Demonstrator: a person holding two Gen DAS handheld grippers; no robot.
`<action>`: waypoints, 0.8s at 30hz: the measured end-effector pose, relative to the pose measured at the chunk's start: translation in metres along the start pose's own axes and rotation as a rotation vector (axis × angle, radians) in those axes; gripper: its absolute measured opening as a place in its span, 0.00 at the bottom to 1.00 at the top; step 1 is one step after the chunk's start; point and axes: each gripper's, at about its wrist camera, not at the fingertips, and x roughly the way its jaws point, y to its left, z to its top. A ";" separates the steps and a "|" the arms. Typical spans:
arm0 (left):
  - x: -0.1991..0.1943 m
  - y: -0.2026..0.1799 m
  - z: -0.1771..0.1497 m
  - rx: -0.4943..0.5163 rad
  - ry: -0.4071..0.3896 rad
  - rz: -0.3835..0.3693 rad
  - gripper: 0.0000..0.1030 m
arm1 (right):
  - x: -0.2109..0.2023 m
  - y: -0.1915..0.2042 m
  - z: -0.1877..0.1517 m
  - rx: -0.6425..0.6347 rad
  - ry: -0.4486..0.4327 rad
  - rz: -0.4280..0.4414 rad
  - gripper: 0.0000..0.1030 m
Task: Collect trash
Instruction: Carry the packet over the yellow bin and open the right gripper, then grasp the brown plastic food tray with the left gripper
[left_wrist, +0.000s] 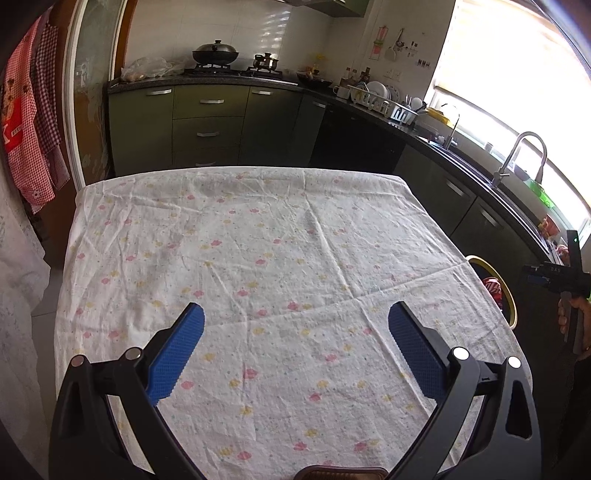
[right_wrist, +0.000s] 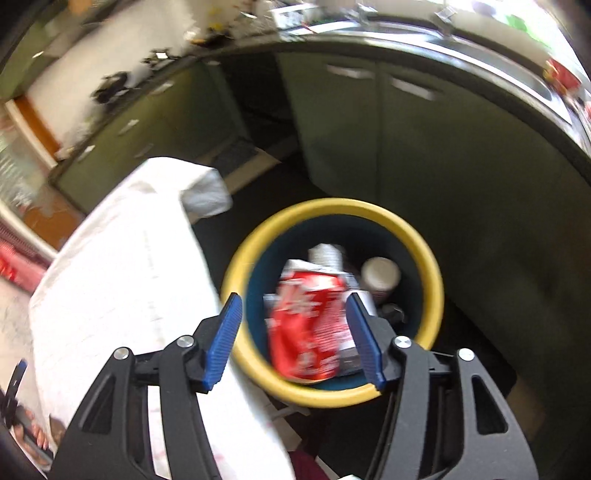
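Observation:
A round bin with a yellow rim (right_wrist: 417, 240) stands on the floor beside the table. Inside lie a red soda can (right_wrist: 308, 325), a white paper cup (right_wrist: 380, 275) and crumpled white paper (right_wrist: 327, 254). My right gripper (right_wrist: 295, 338) is open and empty, hovering above the bin's mouth; the view is blurred. My left gripper (left_wrist: 295, 345) is open and empty over the table with the flowered white cloth (left_wrist: 258, 240). In the left wrist view the bin's rim (left_wrist: 511, 295) shows at the table's right edge, with the right gripper's handle (left_wrist: 569, 280) beyond it.
Dark green kitchen cabinets (left_wrist: 207, 122) run along the back and right, with a stove, pots, a dish rack (left_wrist: 384, 101) and a sink tap (left_wrist: 524, 155). Red checked cloths (left_wrist: 33, 122) hang at the left. The cloth's corner (right_wrist: 207, 192) hangs near the bin.

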 end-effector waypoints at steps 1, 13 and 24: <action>-0.003 -0.005 0.000 0.017 0.004 0.005 0.95 | -0.004 0.011 -0.003 -0.025 -0.012 0.019 0.58; -0.052 -0.034 -0.036 0.177 0.185 0.010 0.95 | -0.001 0.098 -0.020 -0.229 -0.006 0.193 0.62; -0.015 -0.043 -0.096 0.302 0.383 0.022 0.95 | 0.001 0.116 -0.033 -0.269 0.026 0.229 0.63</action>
